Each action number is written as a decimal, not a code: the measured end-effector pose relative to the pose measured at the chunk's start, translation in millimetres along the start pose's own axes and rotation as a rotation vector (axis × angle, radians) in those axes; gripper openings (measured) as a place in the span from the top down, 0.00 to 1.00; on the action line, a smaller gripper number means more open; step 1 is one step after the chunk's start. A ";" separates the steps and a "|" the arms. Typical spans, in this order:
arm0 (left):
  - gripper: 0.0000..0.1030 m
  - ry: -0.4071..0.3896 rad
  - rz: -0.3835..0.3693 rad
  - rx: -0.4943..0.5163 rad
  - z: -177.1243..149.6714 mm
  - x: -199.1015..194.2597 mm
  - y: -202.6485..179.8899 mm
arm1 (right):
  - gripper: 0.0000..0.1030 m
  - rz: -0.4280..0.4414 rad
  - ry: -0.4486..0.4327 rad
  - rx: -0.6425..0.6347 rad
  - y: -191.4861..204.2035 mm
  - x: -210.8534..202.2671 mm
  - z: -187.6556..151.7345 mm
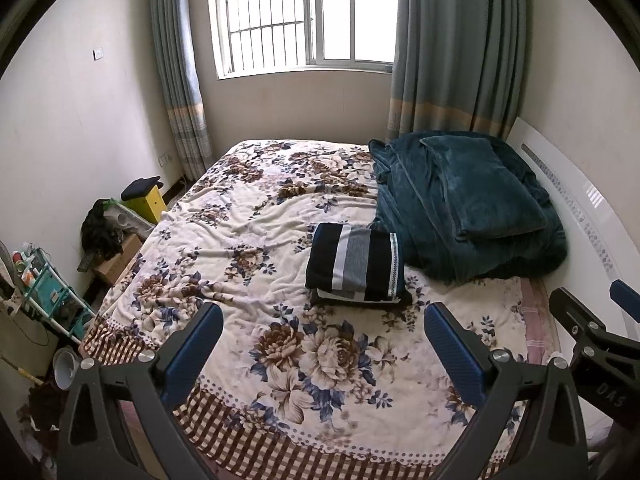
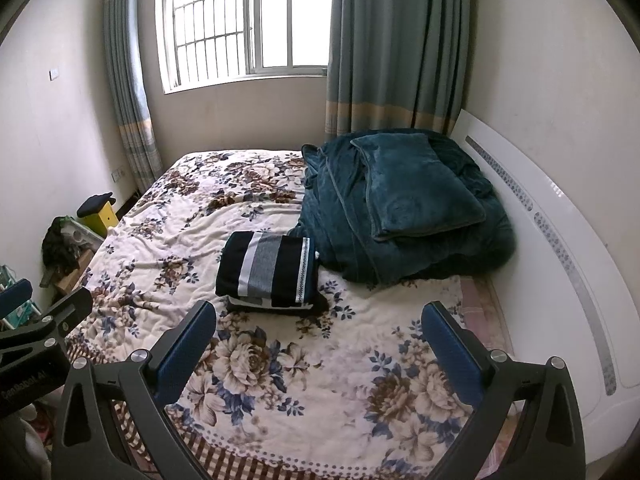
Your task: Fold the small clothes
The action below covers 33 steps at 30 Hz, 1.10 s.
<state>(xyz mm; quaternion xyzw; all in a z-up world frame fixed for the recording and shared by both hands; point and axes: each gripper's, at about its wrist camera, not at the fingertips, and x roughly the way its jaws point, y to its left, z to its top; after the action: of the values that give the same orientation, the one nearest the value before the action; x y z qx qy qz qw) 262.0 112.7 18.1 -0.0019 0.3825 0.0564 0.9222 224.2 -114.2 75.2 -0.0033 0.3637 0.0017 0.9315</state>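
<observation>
A folded garment (image 1: 356, 264) with black, white and grey stripes lies flat on the floral bed cover (image 1: 240, 240), near the middle of the bed. In the right wrist view the same folded garment (image 2: 268, 270) sits just beyond my fingers. My left gripper (image 1: 324, 344) is open and empty, held above the bed's near end, short of the garment. My right gripper (image 2: 320, 338) is open and empty too, at about the same distance. Each gripper shows at the edge of the other's view: the right gripper (image 1: 592, 320) and the left gripper (image 2: 36, 312).
A heap of dark teal blanket and pillow (image 1: 468, 204) lies right of the garment against the white headboard (image 1: 576, 208). Left of the bed stand a cardboard box (image 1: 116, 260), a yellow stool (image 1: 146, 200) and a green rack (image 1: 48, 292). Window and curtains are behind.
</observation>
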 end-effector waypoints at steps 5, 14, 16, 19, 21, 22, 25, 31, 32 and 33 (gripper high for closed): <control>0.00 -0.003 0.002 -0.002 0.8 0.1 0.2 | 0.00 0.001 0.000 0.002 -0.1 -0.2 0.1; 0.00 -0.003 0.008 -0.005 -0.4 0.5 0.8 | 0.00 -0.001 -0.002 -0.003 0.7 1.3 1.6; 0.00 -0.003 0.004 -0.007 0.1 0.9 1.3 | 0.00 -0.002 -0.003 -0.003 2.2 3.2 2.0; 0.00 -0.003 0.006 -0.009 -0.7 0.0 1.0 | 0.00 -0.001 -0.003 -0.002 2.1 3.5 2.1; 0.00 -0.003 0.008 -0.010 -1.0 -0.5 1.0 | 0.00 -0.001 -0.001 -0.004 2.3 3.9 2.3; 0.00 -0.004 0.008 -0.011 -0.3 -0.1 1.0 | 0.00 -0.001 -0.002 -0.003 2.0 2.9 1.8; 0.00 -0.004 0.009 -0.011 -1.5 -0.8 1.1 | 0.00 -0.002 -0.004 -0.002 2.2 2.5 1.8; 0.00 -0.002 0.008 -0.015 -0.9 -0.3 1.7 | 0.00 -0.002 -0.002 -0.003 2.5 3.2 1.6; 0.00 -0.002 0.007 -0.016 -0.9 -0.4 1.5 | 0.00 -0.002 -0.003 -0.001 2.2 2.1 1.4; 0.00 -0.003 0.008 -0.016 -1.6 -1.0 1.6 | 0.00 -0.002 -0.003 0.000 2.4 3.1 1.5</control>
<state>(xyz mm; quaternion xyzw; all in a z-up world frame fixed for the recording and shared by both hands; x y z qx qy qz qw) 259.9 114.2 17.8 -0.0075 0.3806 0.0632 0.9225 227.4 -111.7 74.2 -0.0039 0.3623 0.0007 0.9320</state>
